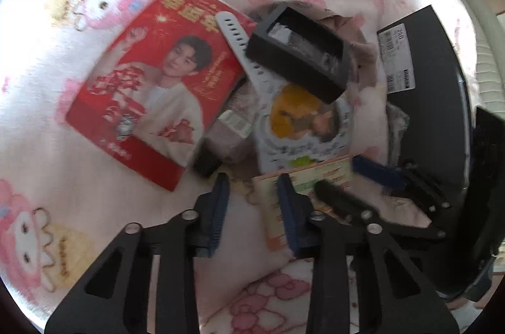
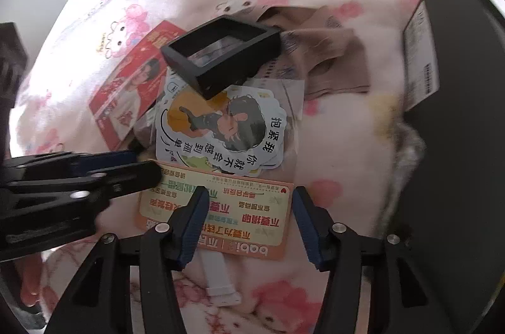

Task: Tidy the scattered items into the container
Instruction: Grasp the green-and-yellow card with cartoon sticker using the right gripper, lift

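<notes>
scattered items lie piled mid-blanket [image 2: 347, 119]: orange card [image 2: 221, 208], cartoon sticker [image 2: 227, 125], black frame [image 2: 221, 56], red card [image 1: 142, 88]. black container [image 2: 457, 113] sits at the blanket's right edge. right gripper [image 2: 249, 201] straddles the orange card, jaws released; left gripper [image 1: 252, 192] likewise released, nothing between its pads.

Right hand-held gripper [image 2: 249, 208] jaws apart over orange card [image 2: 252, 217]; black frame [image 2: 221, 56] beyond.

Bright, washed-out daylight upper left; motion blur throughout; fisheye edges dark, warped.
</notes>
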`<state>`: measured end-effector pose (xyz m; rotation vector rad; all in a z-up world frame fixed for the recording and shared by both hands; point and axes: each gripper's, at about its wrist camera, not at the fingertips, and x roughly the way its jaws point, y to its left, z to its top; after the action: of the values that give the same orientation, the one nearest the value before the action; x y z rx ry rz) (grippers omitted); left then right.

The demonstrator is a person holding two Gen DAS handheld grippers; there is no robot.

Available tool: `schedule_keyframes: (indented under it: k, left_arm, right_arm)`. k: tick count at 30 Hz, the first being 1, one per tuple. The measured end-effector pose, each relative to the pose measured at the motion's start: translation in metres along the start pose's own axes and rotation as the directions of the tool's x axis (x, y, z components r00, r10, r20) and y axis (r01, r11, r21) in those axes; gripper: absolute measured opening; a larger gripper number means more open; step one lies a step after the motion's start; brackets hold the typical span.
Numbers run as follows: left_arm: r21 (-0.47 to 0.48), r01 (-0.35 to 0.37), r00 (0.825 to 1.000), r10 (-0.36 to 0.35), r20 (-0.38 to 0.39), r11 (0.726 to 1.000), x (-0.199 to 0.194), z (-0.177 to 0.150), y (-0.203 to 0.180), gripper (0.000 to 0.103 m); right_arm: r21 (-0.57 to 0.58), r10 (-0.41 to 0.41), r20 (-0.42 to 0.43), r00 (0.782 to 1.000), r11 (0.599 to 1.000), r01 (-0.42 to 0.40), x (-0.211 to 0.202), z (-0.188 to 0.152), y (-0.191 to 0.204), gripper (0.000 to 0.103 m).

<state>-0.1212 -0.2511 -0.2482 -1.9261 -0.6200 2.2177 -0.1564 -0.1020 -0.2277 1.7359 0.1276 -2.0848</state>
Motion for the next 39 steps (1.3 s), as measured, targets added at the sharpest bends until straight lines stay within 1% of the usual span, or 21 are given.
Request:
schedule_keyframes:
  k: [1, 3, 6, 9, 10, 11, 12, 14, 16, 17, 19, 22, 24, 26, 29, 30, 32, 34, 37, 38, 39]
  left_arm:
    - [-0.008, 0.017, 1.0, -0.017, 0.0, 1.0, -0.001, 0.0, 0.001, 0.021]
    - [-0.007, -0.007, 1.0, 0.007, 0.018, 1.0, -0.008, -0.004, 0.0, 0.021]
    - [0.003, 0.007, 1.0, -0.007, 0.022, 1.0, -0.019, -0.016, 0.003, 0.021]
    - [-0.056, 0.053, 0.998, -0.051, 0.031, 0.997, -0.03, -0.027, 0.018, 0.021]
    - [-0.07, 0.07, 0.997, -0.068, 0.032, 0.995, -0.029, -0.028, 0.022, 0.021]
    - [-0.093, 0.073, 0.997, -0.071, 0.021, 0.993, -0.025, -0.027, 0.026, 0.021]
    - [-0.107, 0.065, 0.998, -0.064, 0.011, 0.992, -0.019, -0.025, 0.027, 0.021]
    - [-0.111, 0.055, 0.998, -0.055, 0.002, 0.992, -0.012, -0.018, 0.02, 0.021]
    - [-0.098, 0.062, 0.998, -0.061, 0.021, 0.993, -0.017, -0.019, 0.01, 0.018]
    - [-0.085, 0.088, 0.995, -0.085, 0.044, 0.992, -0.027, -0.024, 0.007, 0.018]
    - [-0.059, 0.092, 0.991, -0.085, 0.102, 0.994, -0.046, -0.03, -0.004, 0.017]
    - [-0.054, 0.083, 0.988, -0.075, 0.137, 0.995, -0.055, -0.03, -0.012, 0.017]
    - [-0.079, 0.038, 0.992, -0.028, 0.124, 0.996, -0.052, -0.029, -0.007, 0.017]
    - [-0.095, 0.003, 0.993, 0.008, 0.116, 0.995, -0.047, -0.03, -0.004, 0.017]
    - [-0.135, 0.016, 0.995, -0.002, 0.099, 0.991, -0.039, -0.03, 0.006, 0.032]
    - [-0.143, 0.024, 0.995, -0.01, 0.095, 0.989, -0.037, -0.03, 0.006, 0.04]
    - [-0.152, 0.048, 0.995, -0.035, 0.09, 0.987, -0.034, -0.029, 0.007, 0.044]
    - [-0.136, 0.031, 0.997, -0.021, 0.077, 0.99, -0.029, -0.024, 0.005, 0.049]
    - [-0.111, 0.024, 0.999, -0.02, 0.045, 0.993, -0.017, -0.014, 0.003, 0.046]
    - [-0.097, 0.023, 0.999, -0.02, 0.035, 0.995, -0.012, -0.011, 0.002, 0.046]
    - [-0.082, 0.02, 1.0, -0.018, 0.023, 0.996, -0.008, -0.008, 0.001, 0.035]
  right_arm:
    - [0.007, 0.024, -0.009, 1.0, 1.0, -0.024, 0.0, 0.001, -0.001, 0.052]
    - [0.016, 0.077, -0.01, 0.997, 0.997, -0.077, -0.004, 0.003, -0.001, 0.049]
    - [-0.005, 0.101, 0.021, 0.995, 0.995, -0.101, -0.019, 0.004, 0.004, 0.049]
    - [-0.018, 0.161, 0.029, 0.987, 0.987, -0.16, -0.03, 0.003, 0.009, 0.049]
    - [-0.021, 0.168, 0.028, 0.985, 0.986, -0.167, -0.026, 0.0, 0.008, 0.049]
    - [-0.025, 0.157, 0.032, 0.987, 0.987, -0.156, -0.022, -0.006, 0.01, 0.049]
    - [-0.023, 0.142, 0.024, 0.99, 0.99, -0.141, -0.018, -0.001, 0.006, 0.049]
    - [-0.009, 0.138, -0.019, 0.99, 0.99, -0.138, 0.005, -0.001, 0.01, 0.049]
    - [0.015, 0.184, -0.036, 0.982, 0.983, -0.183, 0.007, 0.0, 0.015, 0.043]
    - [0.002, 0.215, -0.021, 0.976, 0.977, -0.215, -0.001, -0.001, 0.02, 0.043]
    - [-0.046, 0.24, 0.014, 0.971, 0.97, -0.239, -0.023, -0.004, 0.031, 0.041]
    - [-0.103, 0.222, 0.078, 0.972, 0.971, -0.214, -0.043, -0.007, 0.041, 0.041]
    - [-0.096, 0.168, 0.096, 0.981, 0.983, -0.159, -0.046, -0.007, 0.035, 0.041]
    - [-0.083, 0.118, 0.097, 0.988, 0.99, -0.111, -0.051, -0.02, 0.018, 0.041]
    - [-0.068, 0.11, 0.058, 0.992, 0.992, -0.106, -0.046, -0.023, 0.001, 0.041]
    - [-0.059, 0.105, 0.044, 0.993, 0.993, -0.103, -0.042, -0.025, -0.005, 0.041]
    - [-0.041, 0.099, 0.033, 0.995, 0.994, -0.098, -0.033, -0.025, -0.01, 0.041]
    - [-0.043, 0.101, 0.032, 0.994, 0.994, -0.1, -0.03, -0.025, -0.011, 0.044]
    - [-0.054, 0.056, 0.022, 0.998, 0.997, -0.055, -0.024, -0.022, -0.008, 0.045]
    - [-0.049, 0.06, 0.015, 0.998, 0.997, -0.059, -0.02, -0.02, -0.008, 0.045]
    - [-0.042, 0.069, 0.009, 0.998, 0.997, -0.068, -0.016, -0.018, -0.009, 0.045]
